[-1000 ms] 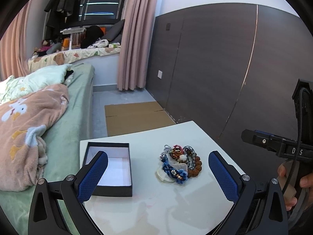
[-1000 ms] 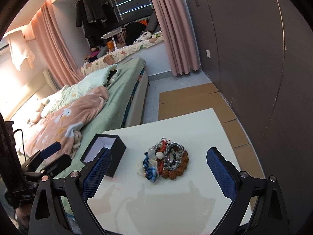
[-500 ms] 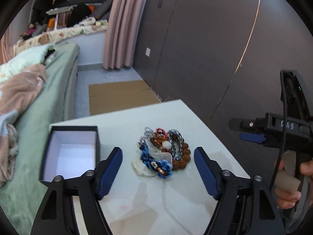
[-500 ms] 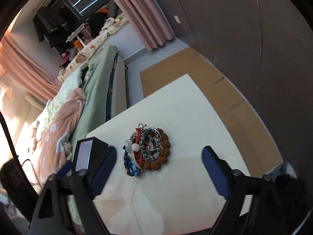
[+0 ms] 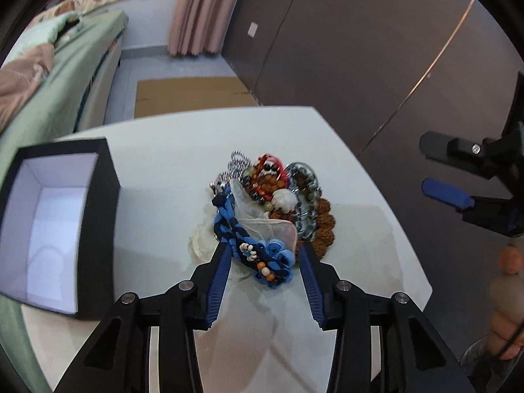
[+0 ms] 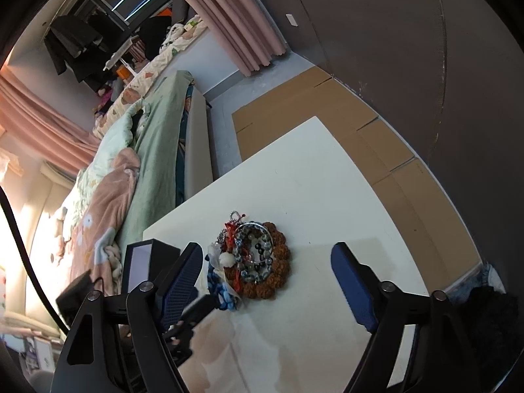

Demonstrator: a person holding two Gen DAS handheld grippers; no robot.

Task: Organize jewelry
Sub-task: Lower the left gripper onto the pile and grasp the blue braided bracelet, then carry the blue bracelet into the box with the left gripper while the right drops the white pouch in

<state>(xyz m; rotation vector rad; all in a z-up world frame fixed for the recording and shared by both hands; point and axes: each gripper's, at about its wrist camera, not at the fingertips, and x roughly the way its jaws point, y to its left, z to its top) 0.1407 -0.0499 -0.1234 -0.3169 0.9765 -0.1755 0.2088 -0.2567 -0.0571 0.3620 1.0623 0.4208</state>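
Bed [image 5: 65, 75]: far left, green cover with a pink blanket bunched on it, running alongside the surface.
Box [image 5: 59, 229]: black, lidless, white inside, nothing showing in it; it sits at the left edge of the white surface [image 5: 360, 203], well apart from the jewelry.
Left tool [image 5: 263, 252]: low over the near side of the pile, its blue fingers [image 5: 218, 278] partly closed and flanking the blue braided bracelet [image 5: 249, 245]; the gap is about as wide as that end of the bracelet. I cannot tell whether the pads touch it, and nothing is lifted.
Jewelry pile [image 5: 271, 209]: mid-surface, right of the box. The blue bracelet lies at the near-left, a sheer white pouch [image 5: 262, 219] under and beside it, a silver chain [image 5: 239, 163] at the far side, red cord and small dark beads in the middle, a white bead, a grey-bead bracelet [image 5: 304, 196], and a brown knobbly bead ring [image 5: 324, 226] along the right edge.
Right tool [image 6: 265, 271]: held above the surface on the right, tilted, its blue fingers [image 6: 353, 291] spread wide on either side of the pile from its own view, gripping nothing.
Cardboard [image 6: 344, 124]: flat sheets on the floor past the far edge of the surface.
Wall [image 5: 360, 49]: dark panels on the right, pink curtain [image 5: 203, 9] at the far end.
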